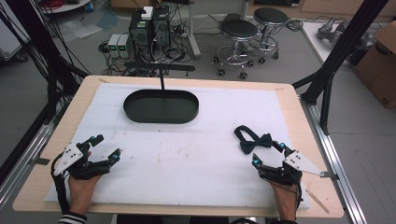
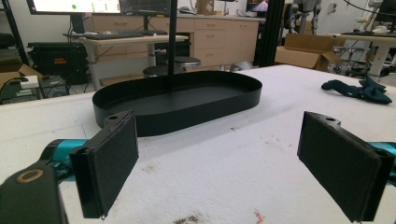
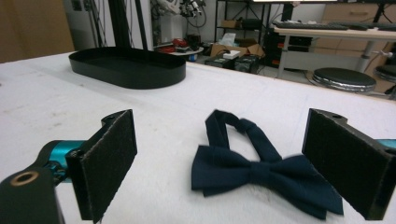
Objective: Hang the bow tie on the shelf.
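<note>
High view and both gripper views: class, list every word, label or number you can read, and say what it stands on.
No text can be read.
Monitors in the left gripper view: screen content too blurred.
Cardboard box in the high view: marks too small.
Bow tie, black tray: no lettering.

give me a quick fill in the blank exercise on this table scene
1. The bow tie lies just ahead of the ____ hand-held gripper.
2. The jaws of both hand-held grippers stand ____.
3. The black oval tray holds ____.
4. The left hand-held gripper points toward the ____.

Missing words: right; open; nothing; tray
</note>
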A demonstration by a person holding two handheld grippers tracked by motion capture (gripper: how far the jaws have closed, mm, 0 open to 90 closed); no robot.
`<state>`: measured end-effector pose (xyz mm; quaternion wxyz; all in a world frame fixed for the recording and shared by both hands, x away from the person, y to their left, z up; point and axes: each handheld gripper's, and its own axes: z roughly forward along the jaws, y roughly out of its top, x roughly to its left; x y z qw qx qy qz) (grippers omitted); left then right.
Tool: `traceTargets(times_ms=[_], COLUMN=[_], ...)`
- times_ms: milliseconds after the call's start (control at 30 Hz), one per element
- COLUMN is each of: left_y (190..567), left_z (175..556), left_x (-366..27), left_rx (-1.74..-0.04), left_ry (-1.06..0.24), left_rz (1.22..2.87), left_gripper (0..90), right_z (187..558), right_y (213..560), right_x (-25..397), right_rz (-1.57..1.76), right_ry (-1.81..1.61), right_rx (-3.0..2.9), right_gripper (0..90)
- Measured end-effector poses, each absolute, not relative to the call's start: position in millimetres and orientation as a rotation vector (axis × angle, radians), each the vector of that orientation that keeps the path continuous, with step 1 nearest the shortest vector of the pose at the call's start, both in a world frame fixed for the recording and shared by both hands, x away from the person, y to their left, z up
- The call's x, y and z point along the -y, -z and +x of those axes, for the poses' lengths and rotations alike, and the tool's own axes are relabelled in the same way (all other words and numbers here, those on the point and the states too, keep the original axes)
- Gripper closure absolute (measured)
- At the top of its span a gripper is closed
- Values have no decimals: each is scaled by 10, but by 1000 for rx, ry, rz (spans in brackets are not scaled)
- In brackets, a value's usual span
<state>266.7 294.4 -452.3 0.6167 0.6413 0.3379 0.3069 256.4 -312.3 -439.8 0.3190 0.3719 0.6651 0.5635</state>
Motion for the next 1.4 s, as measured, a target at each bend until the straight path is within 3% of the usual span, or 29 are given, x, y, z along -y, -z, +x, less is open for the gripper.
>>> traceTargets(times_ms=[567,1400], left_y=[4524,4523], left_z=[2667,2664], left_x=[-2947,-2944], left_rx=[-775,-772], left_ry=[-704,-708], left_rz=[1475,1481], left_gripper=[130,130], right_z=[2890,3412], right_y=[3899,3655], right_x=[3182,3390], right_rz=[1059,1145], right_ry=[-1395,-1209], right_rx=[-1875,-2107], right_gripper=[91,91])
